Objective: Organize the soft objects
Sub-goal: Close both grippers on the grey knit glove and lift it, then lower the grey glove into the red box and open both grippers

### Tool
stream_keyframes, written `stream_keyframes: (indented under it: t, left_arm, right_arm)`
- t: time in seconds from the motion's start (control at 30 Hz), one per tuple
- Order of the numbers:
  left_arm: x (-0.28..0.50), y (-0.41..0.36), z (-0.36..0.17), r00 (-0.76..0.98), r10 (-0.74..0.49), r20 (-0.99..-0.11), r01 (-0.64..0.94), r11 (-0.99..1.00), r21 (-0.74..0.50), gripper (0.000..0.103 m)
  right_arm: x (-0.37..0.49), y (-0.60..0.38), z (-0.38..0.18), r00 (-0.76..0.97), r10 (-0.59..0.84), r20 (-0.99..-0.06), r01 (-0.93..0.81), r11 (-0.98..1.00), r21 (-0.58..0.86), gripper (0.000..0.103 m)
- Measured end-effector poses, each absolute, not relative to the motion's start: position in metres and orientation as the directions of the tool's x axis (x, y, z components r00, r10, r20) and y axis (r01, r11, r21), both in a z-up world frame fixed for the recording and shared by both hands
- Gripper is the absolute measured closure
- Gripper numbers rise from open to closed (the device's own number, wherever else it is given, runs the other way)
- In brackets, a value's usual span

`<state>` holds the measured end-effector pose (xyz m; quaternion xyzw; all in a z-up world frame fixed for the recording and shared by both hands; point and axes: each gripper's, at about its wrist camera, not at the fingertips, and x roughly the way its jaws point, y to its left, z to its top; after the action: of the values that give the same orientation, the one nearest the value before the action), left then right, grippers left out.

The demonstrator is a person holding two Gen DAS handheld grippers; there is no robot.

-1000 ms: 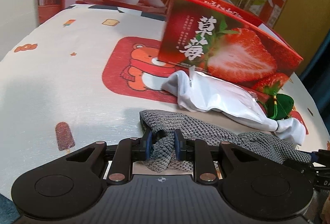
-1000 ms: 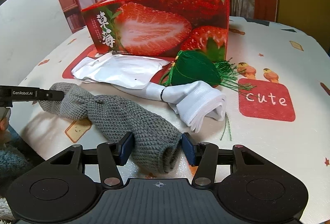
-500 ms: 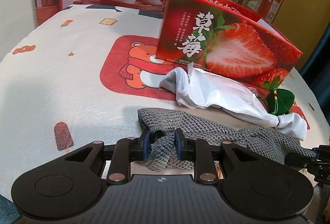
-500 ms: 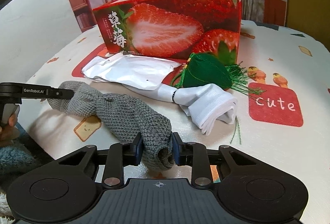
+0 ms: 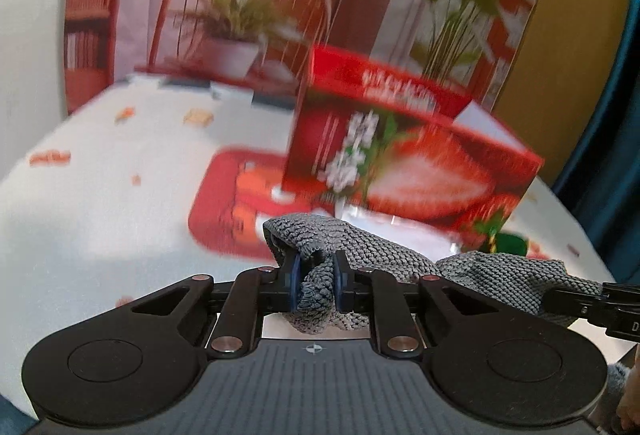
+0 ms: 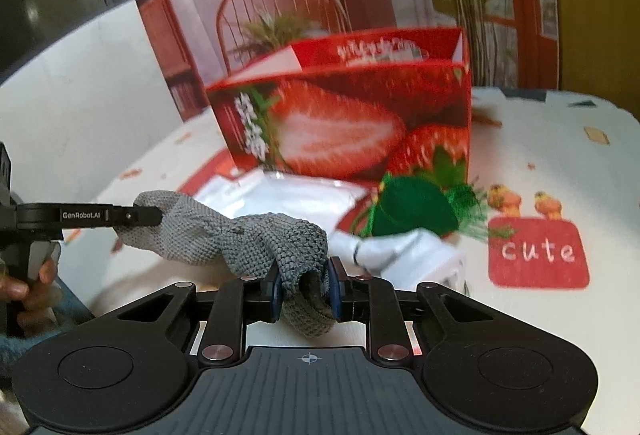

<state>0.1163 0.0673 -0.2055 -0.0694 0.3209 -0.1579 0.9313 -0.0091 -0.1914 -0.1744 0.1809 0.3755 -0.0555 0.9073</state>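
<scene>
Stretching between the two grippers, a grey knitted cloth (image 5: 384,255) is held clear of the table (image 5: 100,203). One end is pinched by the left gripper (image 5: 316,285), whose jaws are closing with bunched knit pressed between the blue pads (image 5: 295,285). The other end is pinched by the right gripper (image 6: 302,289), its jaws likewise closing on a folded wad. Behind the cloth, a red strawberry box (image 6: 352,123) is seen standing upright. A silver pouch (image 6: 288,197), a green tasselled sachet (image 6: 412,211) and a white rolled cloth (image 6: 404,251) are seen lying in front of it.
</scene>
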Motion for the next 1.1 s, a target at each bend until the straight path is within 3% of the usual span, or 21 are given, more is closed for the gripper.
stream_keyframes:
  t: [0.3, 0.57, 0.77, 1.1]
  left_arm:
    - [0.126, 0.056, -0.141, 0.836, -0.366, -0.409, 0.311, 0.93, -0.197, 0.086]
    - [0.178, 0.016, -0.101, 0.853, -0.39, -0.347, 0.365, 0.921, -0.139, 0.086]
    - [0.233, -0.019, -0.101, 0.84, -0.372, -0.394, 0.37, 0.925, -0.086, 0.086]
    - [0.296, -0.047, -0.143, 0.769, -0.335, -0.545, 0.357, 0.931, -0.068, 0.086]
  right_arm:
    - [0.008, -0.212, -0.13, 0.805, 0.014, -0.593, 0.211, 0.927, 0.309, 0.083]
    - [0.055, -0.238, -0.1, 0.846, -0.068, -0.529, 0.222, 0.947, 0.233, 0.083]
    - [0.101, -0.262, -0.098, 0.848, -0.116, -0.517, 0.254, 0.945, 0.205, 0.083]
    - [0.158, -0.306, -0.146, 0.769, -0.137, -0.624, 0.328, 0.923, 0.201, 0.083]
